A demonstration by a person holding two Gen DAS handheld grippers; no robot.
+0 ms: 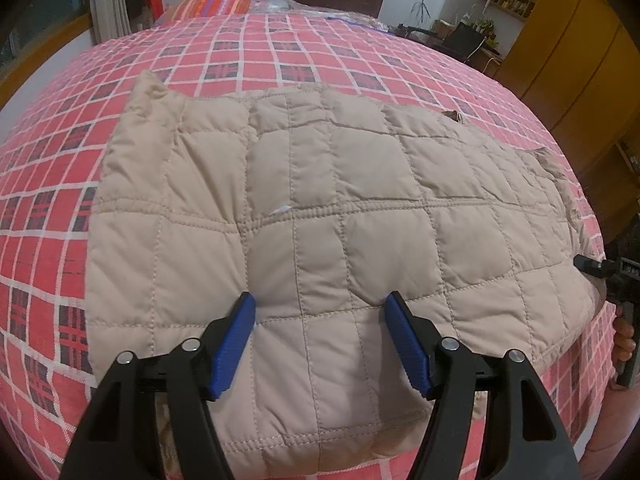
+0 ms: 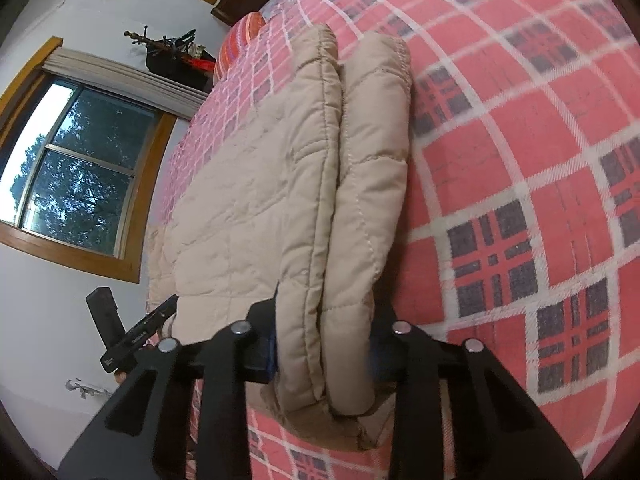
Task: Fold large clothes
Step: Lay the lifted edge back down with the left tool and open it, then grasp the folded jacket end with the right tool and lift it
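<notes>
Here's the beige quilted padded garment lying flat across the red, white and navy checked bedspread, already doubled over into a broad rectangle, so at least one fold looks done. The left gripper hovers over the near edge with its blue-padded jaws spread wide, nothing between them, the pads resting on or just above the quilting; I cannot tell which. Over on the right wrist view, the right gripper has the stacked layers of the garment's end running between its fingers, two thick padded lips one on the other; the jaws look closed in on that bundle, though the fabric hides the pads, so the firmness of the hold is a guess. A hand shows at the far right of the left view, holding that tool. By my reading we're mid-task: the piece is still wide, and another fold across, end to end, seems to remain before it makes a compact stack.
</notes>
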